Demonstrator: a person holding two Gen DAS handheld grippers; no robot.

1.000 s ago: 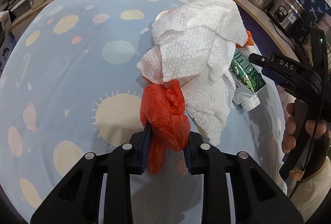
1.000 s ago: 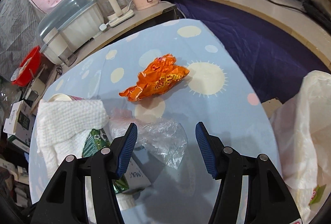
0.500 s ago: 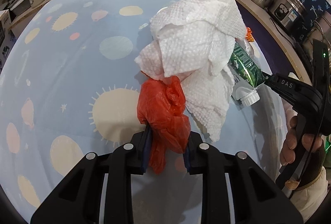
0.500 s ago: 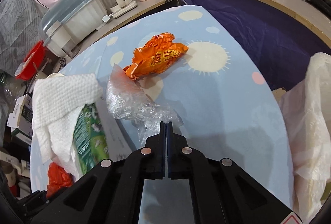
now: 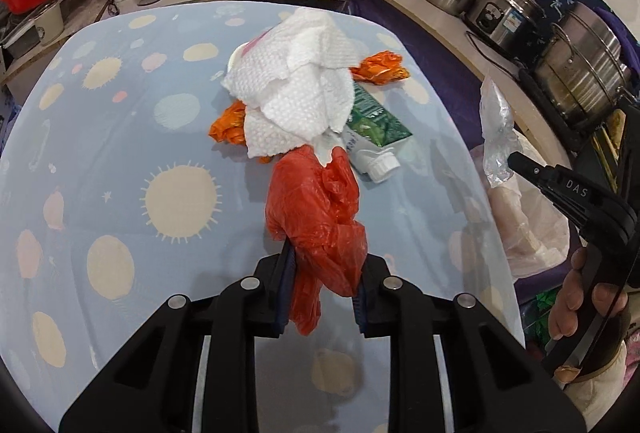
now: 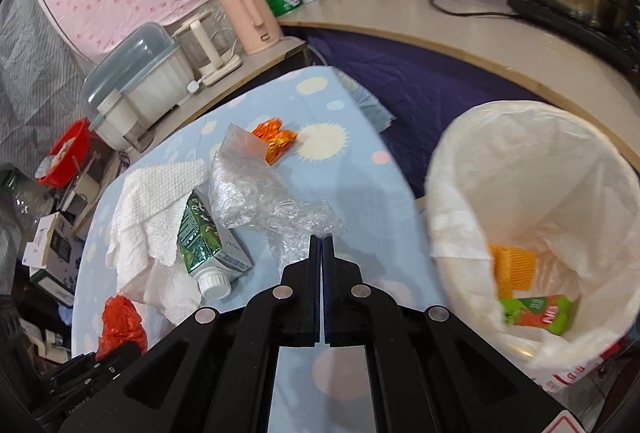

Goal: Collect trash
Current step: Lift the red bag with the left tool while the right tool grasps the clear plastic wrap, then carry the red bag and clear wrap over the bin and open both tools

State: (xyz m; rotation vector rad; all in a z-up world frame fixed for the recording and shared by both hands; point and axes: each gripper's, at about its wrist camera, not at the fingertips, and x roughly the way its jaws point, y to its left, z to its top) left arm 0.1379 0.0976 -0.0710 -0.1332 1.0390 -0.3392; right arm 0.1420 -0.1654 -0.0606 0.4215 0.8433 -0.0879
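Red plastic bag (image 5: 320, 217) is clamped between the pads of the left gripper (image 5: 322, 289) and hangs above the blue patterned tablecloth (image 5: 120, 161), with its loose end trailing below the jaws. Just beyond it lies the heap left on the table: white paper towels (image 5: 296, 101) draped over a green carton (image 5: 376, 129) with a white cap, and an orange wrapper (image 5: 380, 67) further back.

Further right, the right gripper (image 6: 322, 245) has its fingers pressed together on a corner of the clear plastic film (image 6: 248, 193), which droops from the tips over the table edge. Rightmost, the bin with a white liner (image 6: 472, 161) stands just beside the table and already holds an orange piece and a green packet.

To finish the carry well, each gripper should probably travel until its load is fully over the bin's mouth before letting go. Film this light may cling to the pads or catch on the rim, so a low release seems wise. The trailing red bag should be lifted clear of the towels.

Compared with a second ago, the right jaws, then apart around the film, have closed on it and lifted it toward the bin. The red bag has risen clear of the towels it was touching.
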